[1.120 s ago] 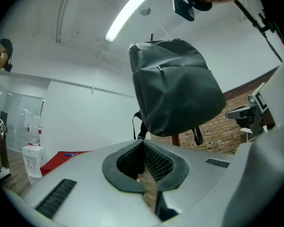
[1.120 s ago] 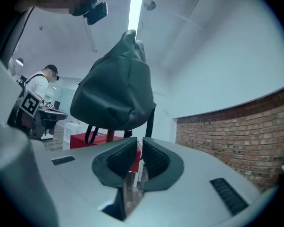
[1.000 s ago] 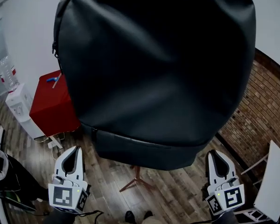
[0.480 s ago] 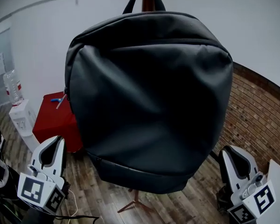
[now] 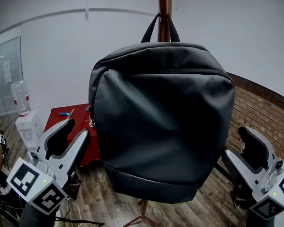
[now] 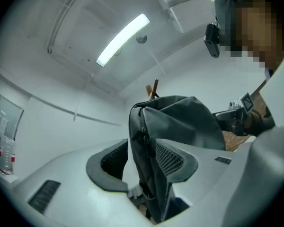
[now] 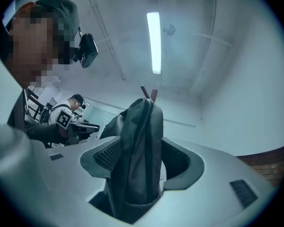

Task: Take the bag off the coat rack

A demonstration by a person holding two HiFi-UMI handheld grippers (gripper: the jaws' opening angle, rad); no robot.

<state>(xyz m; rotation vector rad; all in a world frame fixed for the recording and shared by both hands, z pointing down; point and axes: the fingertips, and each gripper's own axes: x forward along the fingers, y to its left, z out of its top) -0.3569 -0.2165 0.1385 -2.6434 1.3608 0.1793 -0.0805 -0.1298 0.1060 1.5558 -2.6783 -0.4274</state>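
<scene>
The bag (image 5: pixel 163 122) hangs on the coat rack (image 5: pixel 164 4), its carry loop (image 5: pixel 151 30) over the top of the post. A second ago it filled your view with its top cut off; now all of it shows. Your left gripper (image 5: pixel 76 129) and right gripper (image 5: pixel 234 143) have come up on either side of the rack, level with the bag's lower half. Both sets of jaws have just been opening and stand apart. The bag's side edge shows in each gap, but I cannot tell if it is truly between the pads.

The bag hides the rack's pole; only a foot (image 5: pixel 141 216) shows below. There is open room left of the rack, in front of the red table (image 5: pixel 54 117). To the rack's right, the brick wall (image 5: pixel 255 108) stands behind your right gripper.
</scene>
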